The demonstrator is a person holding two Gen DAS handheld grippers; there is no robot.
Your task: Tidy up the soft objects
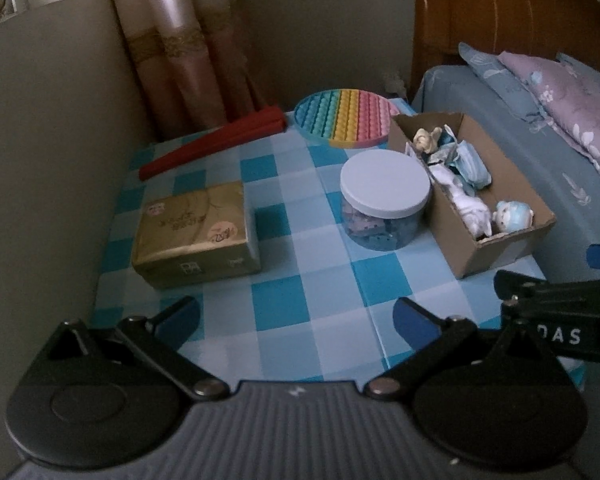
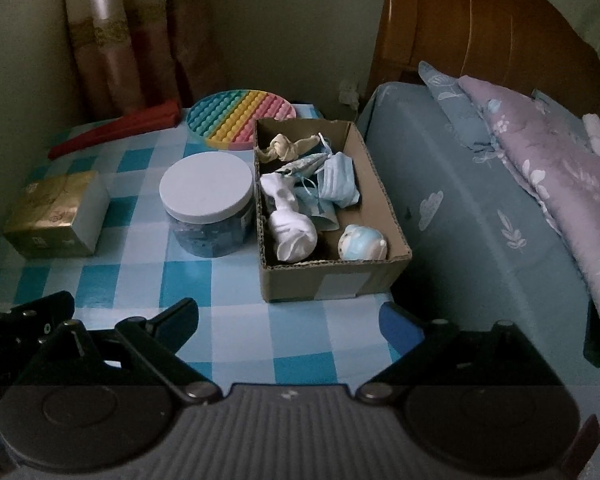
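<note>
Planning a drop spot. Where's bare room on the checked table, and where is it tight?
Free: the near strip of checked cloth in front of the tissue pack, jar and cardboard box; also the patch between tissue pack and jar. Crowded: the jar sits close against the box, the rainbow pop mat and red fan fill the back edge, and the box is full of soft items.

White socks point(image 2: 290, 222), blue masks point(image 2: 338, 184) and a plush point(image 2: 362, 243) fill the cardboard box point(image 2: 332, 282).

Both views dim and soft in focus, colours muted. Fisheye bending marked at edges; corners vignetted black.
</note>
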